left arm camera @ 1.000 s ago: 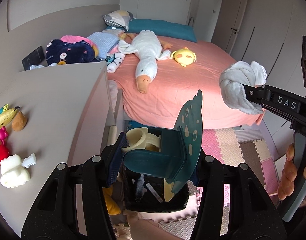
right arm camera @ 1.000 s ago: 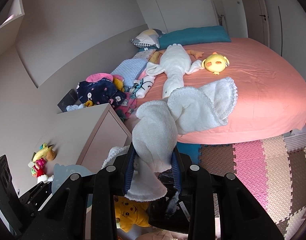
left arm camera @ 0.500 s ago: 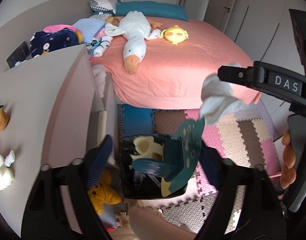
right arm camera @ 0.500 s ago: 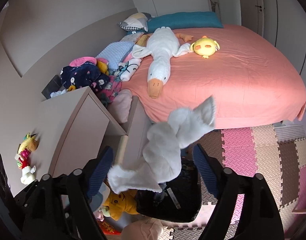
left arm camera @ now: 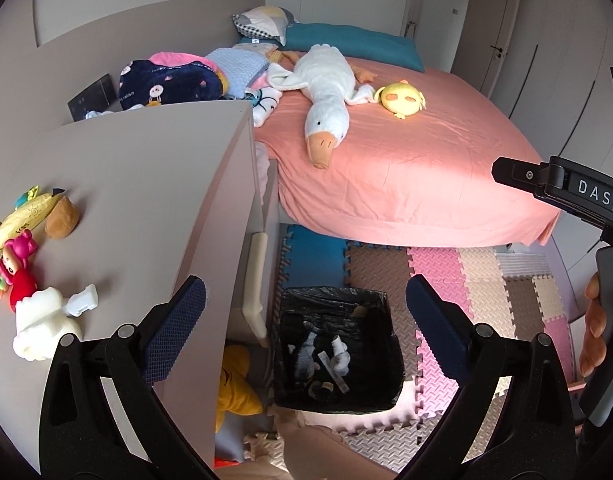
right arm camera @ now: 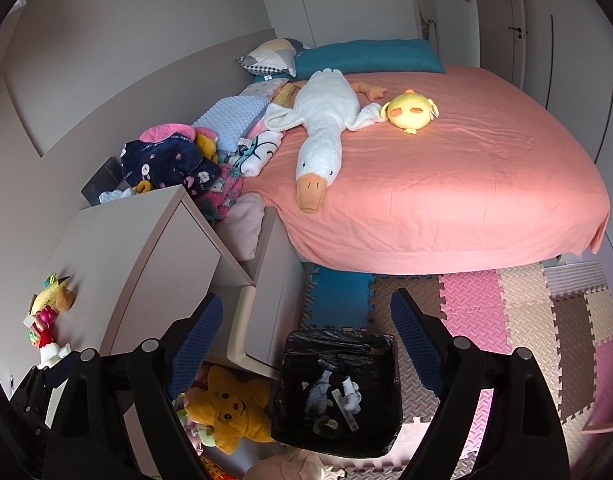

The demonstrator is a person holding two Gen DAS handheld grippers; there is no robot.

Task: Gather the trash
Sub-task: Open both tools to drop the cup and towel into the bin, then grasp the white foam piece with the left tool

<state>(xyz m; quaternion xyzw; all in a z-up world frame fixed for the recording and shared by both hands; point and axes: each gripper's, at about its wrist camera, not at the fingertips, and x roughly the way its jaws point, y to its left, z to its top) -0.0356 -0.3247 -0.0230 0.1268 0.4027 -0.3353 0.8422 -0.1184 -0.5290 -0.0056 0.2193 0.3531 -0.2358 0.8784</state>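
Note:
A black-lined trash bin [left arm camera: 391, 364] stands on the foam floor mat beside the bed. It holds a grey-white cloth bundle [left arm camera: 306, 354], small white pieces and paper strips. My left gripper [left arm camera: 304, 292] hovers above the bin, open, nothing between its blue pads [left arm camera: 174, 332]. In the right wrist view the same bin [right arm camera: 392, 396] lies below my right gripper [right arm camera: 308, 302], which is also open and empty. One black finger of the right gripper [left arm camera: 554, 186] reaches in from the right of the left wrist view, with a hand [left arm camera: 594, 320] under it.
A beige dresser [left arm camera: 138, 184] stands left of the bin with small toys [left arm camera: 26, 248] on top. A yellow star plush [right arm camera: 226, 408] lies on the floor by the bin. Behind is a pink bed [left arm camera: 406, 168] with a goose plush [left arm camera: 326, 96].
Both grippers opened. The teal lid-like piece left my left gripper and is out of view. The white cloth fell from my right gripper toward the bin.

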